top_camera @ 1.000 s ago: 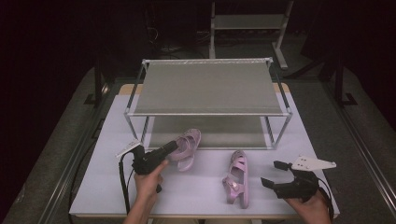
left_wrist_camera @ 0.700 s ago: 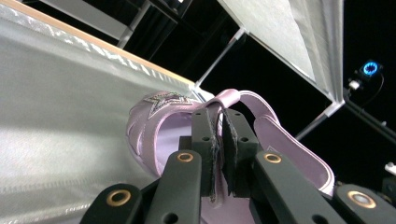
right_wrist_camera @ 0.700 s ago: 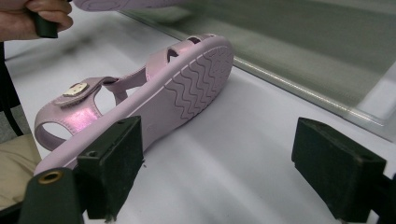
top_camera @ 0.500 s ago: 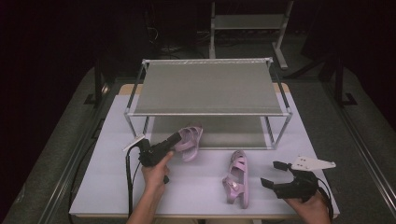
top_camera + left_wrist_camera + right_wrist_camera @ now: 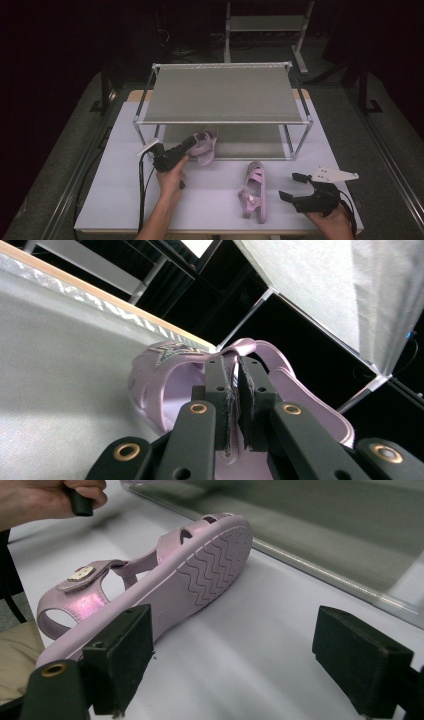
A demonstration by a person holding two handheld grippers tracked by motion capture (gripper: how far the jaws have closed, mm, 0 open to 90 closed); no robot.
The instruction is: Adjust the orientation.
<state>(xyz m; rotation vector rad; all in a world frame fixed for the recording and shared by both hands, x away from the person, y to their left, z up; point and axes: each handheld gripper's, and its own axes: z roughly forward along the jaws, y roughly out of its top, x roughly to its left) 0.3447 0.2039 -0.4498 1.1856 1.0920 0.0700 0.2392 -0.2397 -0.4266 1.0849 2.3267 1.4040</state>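
Left gripper [image 5: 192,142], jaws pinching a pink sandal's strap [image 5: 235,352], carries it toward the lower rack shelf [image 5: 240,142]; next, release it there.

Premises present as a recording lab or studio: black-draped, unlit surroundings, a white-covered surface [image 5: 125,200] on a dark framed stand, cables [image 5: 172,42] on the floor behind, and a bare metal two-tier rack [image 5: 222,95] staged centrally under directed lighting.
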